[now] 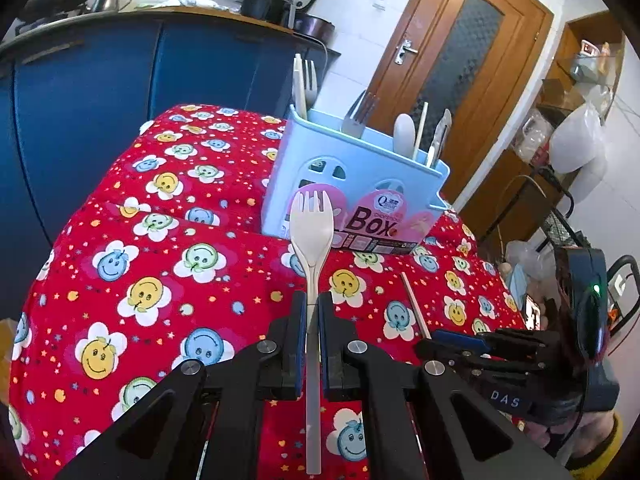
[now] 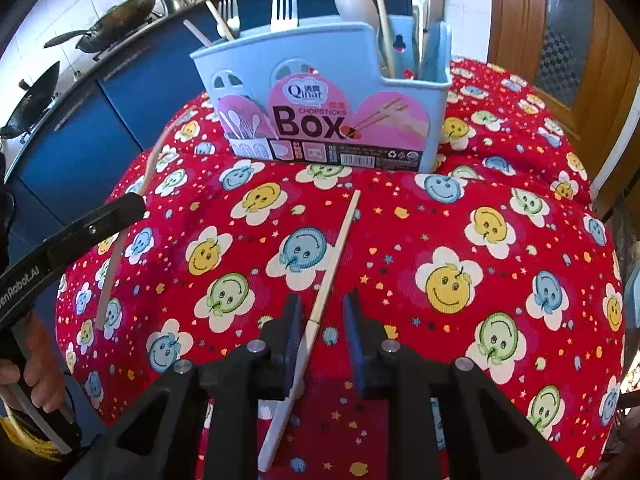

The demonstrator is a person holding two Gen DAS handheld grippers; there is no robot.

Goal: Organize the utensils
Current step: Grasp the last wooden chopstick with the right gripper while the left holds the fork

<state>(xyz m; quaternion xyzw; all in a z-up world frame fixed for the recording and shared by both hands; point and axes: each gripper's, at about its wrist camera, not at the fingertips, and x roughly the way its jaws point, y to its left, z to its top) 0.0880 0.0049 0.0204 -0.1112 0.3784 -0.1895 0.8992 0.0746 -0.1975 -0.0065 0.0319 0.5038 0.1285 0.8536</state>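
Both wrist cameras look low across the red tablecloth (image 1: 160, 240) toward the shared blue box (image 2: 320, 92).

1. Red tablecloth (image 1: 168, 248) fills most of the frame, covered in smiley-face flowers in yellow, blue and green.
2. Blue cabinets (image 1: 88, 92) run along the upper left, under a wooden countertop.
3. A dark wok (image 2: 116, 26) sits upper left in the right wrist view, with a second wok (image 2: 32, 106) below it at the left edge.
4. Black kettle-looking appliance (image 1: 268, 0) stands top centre on the counter.
5. Wooden door (image 1: 452, 68) with patterned glass is upper right.
6. White plastic bag (image 1: 580, 140) hangs far right.
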